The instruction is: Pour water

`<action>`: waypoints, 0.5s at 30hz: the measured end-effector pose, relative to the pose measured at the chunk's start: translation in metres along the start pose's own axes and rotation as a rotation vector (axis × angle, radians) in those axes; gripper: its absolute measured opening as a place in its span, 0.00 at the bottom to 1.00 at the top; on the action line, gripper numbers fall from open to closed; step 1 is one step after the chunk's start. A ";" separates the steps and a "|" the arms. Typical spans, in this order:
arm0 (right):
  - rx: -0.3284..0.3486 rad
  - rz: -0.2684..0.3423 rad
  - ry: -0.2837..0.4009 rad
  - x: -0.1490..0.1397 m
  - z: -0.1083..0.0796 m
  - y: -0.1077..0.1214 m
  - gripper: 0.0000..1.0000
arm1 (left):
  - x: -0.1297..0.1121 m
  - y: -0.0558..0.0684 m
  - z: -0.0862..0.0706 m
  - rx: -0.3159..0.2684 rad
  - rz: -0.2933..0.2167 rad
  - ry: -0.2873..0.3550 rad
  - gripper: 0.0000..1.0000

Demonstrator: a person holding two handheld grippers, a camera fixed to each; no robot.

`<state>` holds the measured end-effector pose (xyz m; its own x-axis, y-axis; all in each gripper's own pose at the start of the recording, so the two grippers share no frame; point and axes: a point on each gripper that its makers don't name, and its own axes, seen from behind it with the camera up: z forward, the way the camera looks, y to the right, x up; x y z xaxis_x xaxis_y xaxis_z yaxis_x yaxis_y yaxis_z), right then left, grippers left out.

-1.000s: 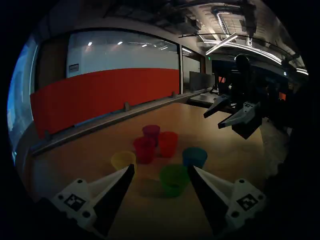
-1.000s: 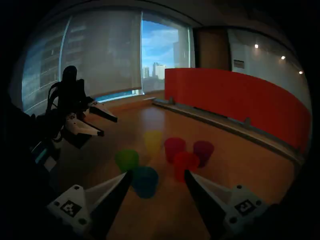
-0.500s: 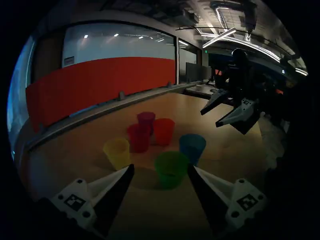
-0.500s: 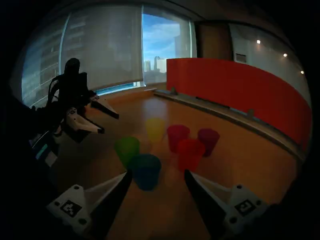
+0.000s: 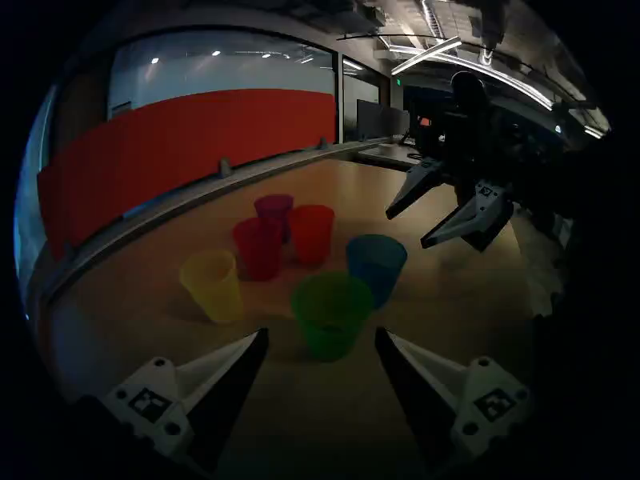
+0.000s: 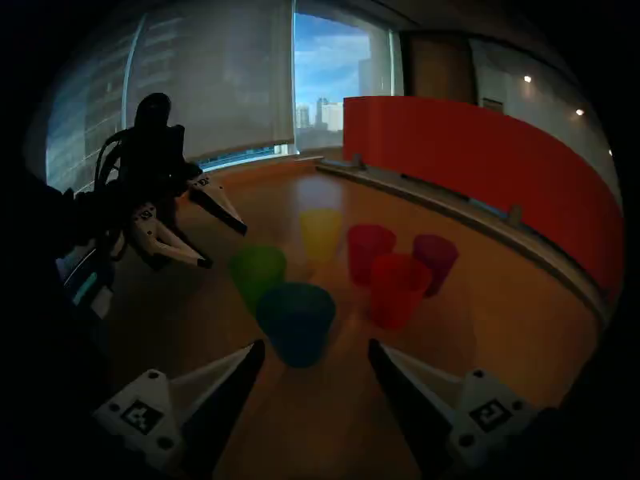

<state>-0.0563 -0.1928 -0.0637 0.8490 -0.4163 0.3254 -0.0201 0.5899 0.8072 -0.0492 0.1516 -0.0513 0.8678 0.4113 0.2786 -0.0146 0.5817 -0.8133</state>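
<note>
6 plastic cups stand upright in a loose cluster on the wooden counter [image 5: 456, 312], and both pairs of tongs face them from opposite sides.

In the left gripper view, the left tongs [image 5: 320, 334] are spread wide apart, with the green cup [image 5: 330, 314] just ahead of the tips and centred in the gap. Neither finger touches it. The blue cup [image 5: 376, 266] stands just behind the green one, to its right and very close to it. The yellow cup [image 5: 212, 284] sits alone to the left. Farther back, the red cup [image 5: 258, 248], the orange cup [image 5: 311, 234] and the purple cup [image 5: 274, 214] crowd together, the purple one rearmost. Beyond the blue cup the right tongs [image 5: 408, 230] hang above the counter, fingers apart and angled down toward the cluster, well clear of every cup.

In the right gripper view, the blue cup is the nearest. It stands just ahead of the right tongs' tips and slightly left of the middle of the gap, untouched. The green cup is behind it to the left, and the orange cup is off to the right. The left tongs show at the far left, parted, near the green cup but apart from it.

A red partition [image 5: 184, 144] runs along the counter's far edge, and a bright window [image 6: 328, 96] lies beyond.
</note>
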 end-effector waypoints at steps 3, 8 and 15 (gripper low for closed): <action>0.008 -0.009 -0.012 -0.003 0.007 -0.003 1.00 | -0.003 0.001 0.004 -0.011 0.005 -0.013 0.99; 0.021 -0.031 -0.031 -0.007 0.019 -0.008 1.00 | -0.007 0.004 0.012 -0.024 0.017 -0.033 0.99; 0.034 -0.055 -0.051 -0.009 0.034 -0.012 1.00 | -0.012 0.008 0.022 -0.046 0.024 -0.067 0.99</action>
<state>-0.0814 -0.2199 -0.0598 0.8211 -0.4831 0.3040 0.0073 0.5415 0.8407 -0.0709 0.1666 -0.0496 0.8325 0.4716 0.2908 -0.0109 0.5387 -0.8424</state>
